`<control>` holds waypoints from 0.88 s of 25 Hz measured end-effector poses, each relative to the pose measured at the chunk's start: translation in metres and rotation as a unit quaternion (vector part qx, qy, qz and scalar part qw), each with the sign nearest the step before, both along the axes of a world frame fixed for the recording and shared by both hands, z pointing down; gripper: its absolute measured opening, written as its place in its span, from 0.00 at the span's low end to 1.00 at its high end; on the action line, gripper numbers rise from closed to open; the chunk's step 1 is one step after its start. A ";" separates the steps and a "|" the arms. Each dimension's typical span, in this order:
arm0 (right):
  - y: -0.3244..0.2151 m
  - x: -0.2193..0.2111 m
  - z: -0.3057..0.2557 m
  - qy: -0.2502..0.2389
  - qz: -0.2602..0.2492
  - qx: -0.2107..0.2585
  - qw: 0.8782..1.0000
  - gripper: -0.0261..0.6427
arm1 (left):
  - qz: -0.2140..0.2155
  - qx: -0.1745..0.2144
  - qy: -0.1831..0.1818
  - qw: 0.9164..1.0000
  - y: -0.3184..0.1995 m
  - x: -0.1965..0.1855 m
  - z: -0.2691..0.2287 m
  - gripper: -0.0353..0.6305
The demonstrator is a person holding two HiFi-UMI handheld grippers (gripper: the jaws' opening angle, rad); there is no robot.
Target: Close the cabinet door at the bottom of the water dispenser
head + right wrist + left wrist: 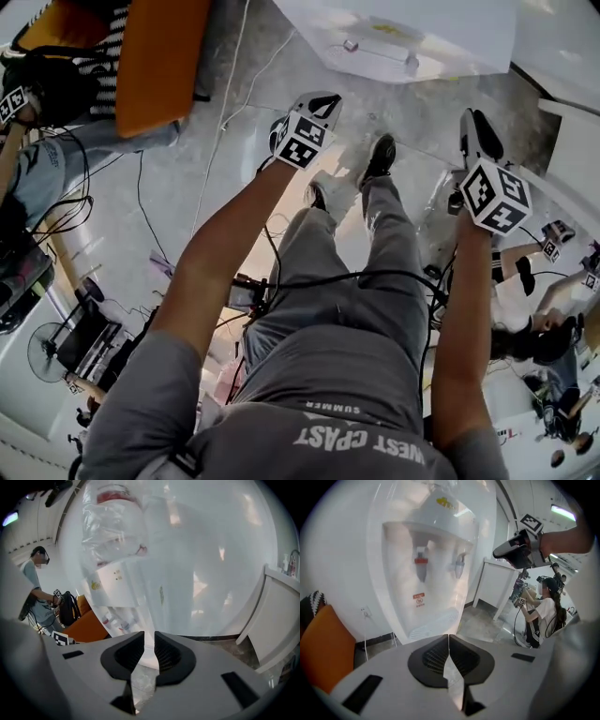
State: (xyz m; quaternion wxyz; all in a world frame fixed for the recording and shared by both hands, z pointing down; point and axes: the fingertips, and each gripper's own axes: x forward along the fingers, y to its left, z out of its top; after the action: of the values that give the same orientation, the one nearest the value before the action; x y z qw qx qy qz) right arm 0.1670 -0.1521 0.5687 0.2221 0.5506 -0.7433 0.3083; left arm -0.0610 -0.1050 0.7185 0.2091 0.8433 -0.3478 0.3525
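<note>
The white water dispenser (436, 559) stands just ahead of me, with a red tap (421, 562), a grey tap (458, 563) and a drip tray (433, 626). In the head view its top (403, 33) lies at the upper edge. Its clear bottle (117, 522) and white side fill the right gripper view. The bottom cabinet door is hidden behind the gripper bodies. My left gripper (449, 637) (323, 101) is shut and empty, facing the dispenser's front. My right gripper (149, 634) (476, 129) holds a narrow gap with nothing in it, and also shows in the left gripper view (516, 550).
An orange chair (159, 56) (323, 653) stands left of the dispenser, with a wall socket (365, 612) and a cable behind. A white cabinet (497, 588) (276, 616) stands to the right. People (543, 616) (37, 588) work nearby. Cables trail over the grey floor (234, 122).
</note>
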 end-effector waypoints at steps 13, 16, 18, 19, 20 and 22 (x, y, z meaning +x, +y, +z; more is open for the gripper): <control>0.021 -0.045 -0.142 0.000 -0.039 0.072 0.997 0.16 | -0.026 0.134 0.082 0.987 0.003 -0.042 -0.219 0.08; 0.026 -0.051 -0.186 -0.002 -0.049 0.099 0.994 0.15 | -0.043 0.168 0.105 0.979 0.004 -0.053 -0.281 0.08; 0.022 -0.053 -0.218 -0.003 -0.053 0.124 0.991 0.15 | -0.049 0.198 0.123 0.971 -0.003 -0.056 -0.324 0.08; 0.019 -0.053 -0.234 -0.003 -0.054 0.138 0.989 0.14 | -0.052 0.213 0.132 0.967 -0.007 -0.057 -0.344 0.08; 0.018 -0.054 -0.249 -0.003 -0.056 0.151 0.987 0.14 | -0.056 0.226 0.139 0.962 -0.010 -0.059 -0.364 0.08; 0.021 -0.059 -0.279 -0.003 -0.062 0.171 0.983 0.14 | -0.065 0.247 0.151 0.955 -0.008 -0.066 -0.402 0.08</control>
State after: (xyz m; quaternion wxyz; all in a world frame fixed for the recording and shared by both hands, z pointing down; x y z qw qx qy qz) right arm 0.1077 -0.1314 0.2897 0.1409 0.5325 -0.8182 0.1645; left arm -0.1267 -0.1129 0.3169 0.0673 0.8875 -0.4425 0.1098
